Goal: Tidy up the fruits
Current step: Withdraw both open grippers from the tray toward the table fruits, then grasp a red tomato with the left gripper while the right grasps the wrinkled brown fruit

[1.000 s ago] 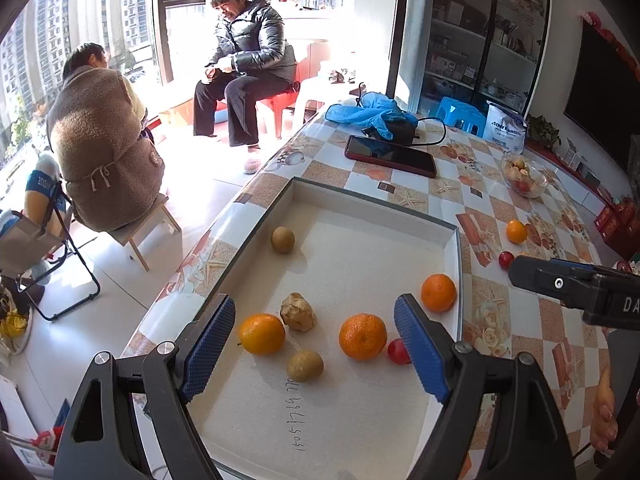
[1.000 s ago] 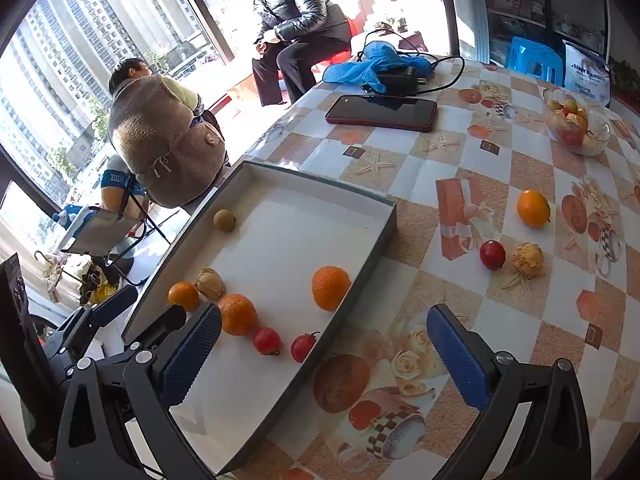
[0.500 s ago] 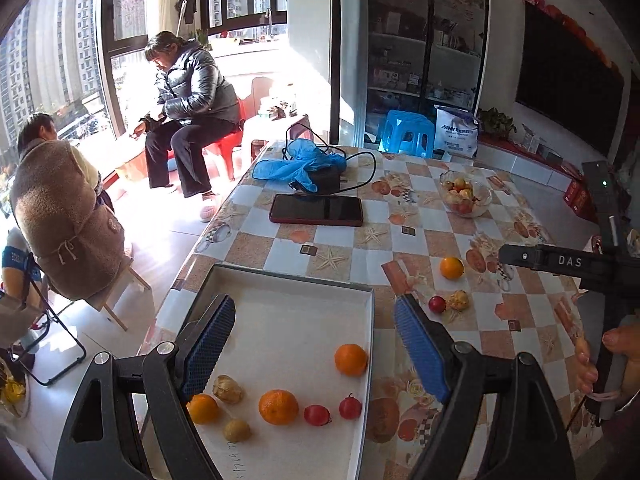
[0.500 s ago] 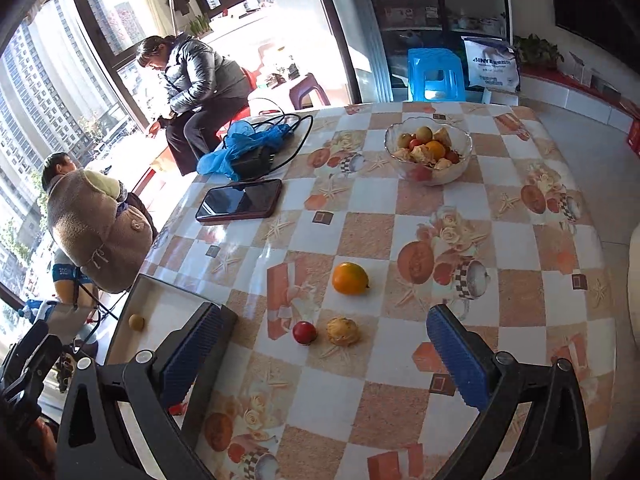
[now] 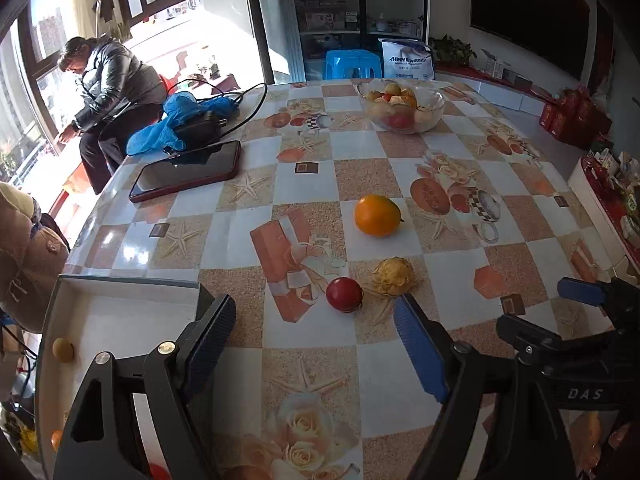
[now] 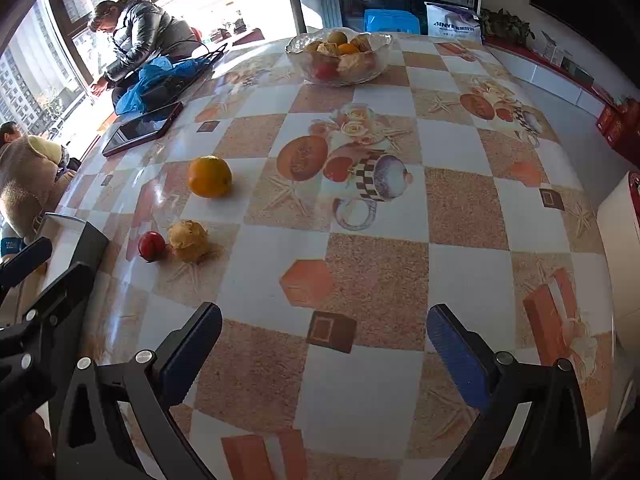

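Left gripper (image 5: pixel 316 344) jaws closing, nothing between them; right gripper (image 6: pixel 324 348) spread wide, empty ("DAS" on its body). Orange (image 5: pixel 377 215), red fruit (image 5: pixel 344 294) and husked fruit (image 5: pixel 393 275) sit loose on table (image 5: pixel 460 280), beside tray (image 5: pixel 120 280). Bag (image 5: pixel 407 59) text reads maybe "SINYE".

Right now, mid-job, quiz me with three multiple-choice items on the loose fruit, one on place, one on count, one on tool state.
1. The red fruit lies
A. against the wrinkled yellow fruit
B. in the glass bowl
C. on the phone

2. Loose fruits on the tablecloth, outside tray and bowl:
A. one
B. three
C. five

3. The left tool is
A. gripping the orange
B. gripping the red fruit
C. holding nothing

Answers: 1 A, the two sit side by side. 2 B, orange, red fruit and wrinkled fruit. 3 C, only tablecloth shows between its closing jaws.
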